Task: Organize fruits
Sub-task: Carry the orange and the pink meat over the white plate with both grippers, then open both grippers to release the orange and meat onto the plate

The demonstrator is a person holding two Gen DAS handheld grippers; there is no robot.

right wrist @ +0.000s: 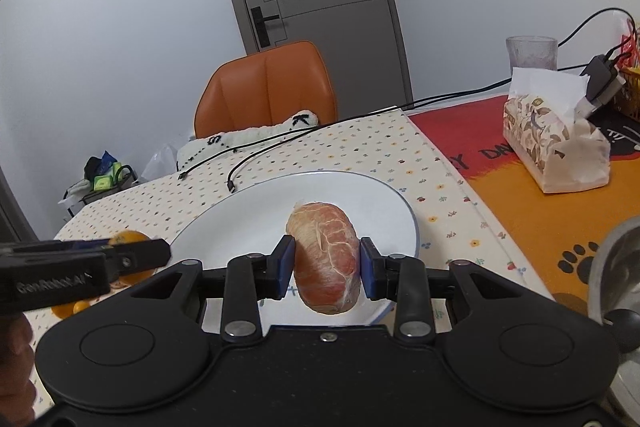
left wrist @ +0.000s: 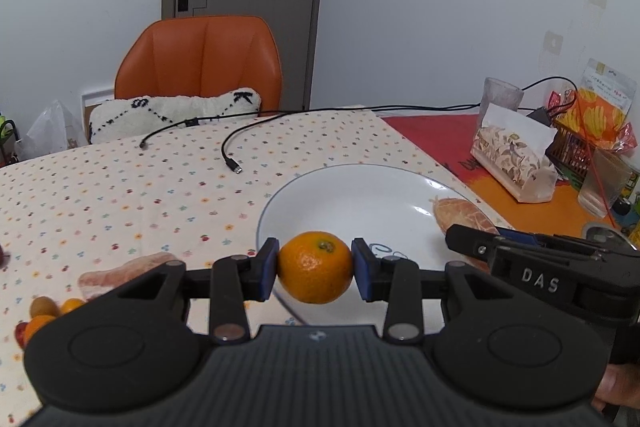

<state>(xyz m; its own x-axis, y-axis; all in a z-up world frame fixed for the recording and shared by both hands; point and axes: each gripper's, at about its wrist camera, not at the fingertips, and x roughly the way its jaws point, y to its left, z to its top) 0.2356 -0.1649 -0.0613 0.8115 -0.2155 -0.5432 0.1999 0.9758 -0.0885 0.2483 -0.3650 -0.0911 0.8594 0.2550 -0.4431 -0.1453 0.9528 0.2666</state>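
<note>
A mandarin is clenched between the blue pads of the left gripper, stem uppermost, and is carried just above the near rim of a white plate. In the right wrist view, a peeled pomelo segment is grasped by the right gripper, its long axis pointing toward 12 o'clock, out over the plate's near half. Both fruits are held clear of the surface. The bare plate lies directly ahead, at 12 o'clock from each gripper. The right gripper is judged nearer the plate's middle, the left one being at its edge. More small fruits are seen at 9 o'clock on the dotted cloth. Farther off, a cable, a tissue pack at 2 o'clock, and an orange chair are visible.
</note>
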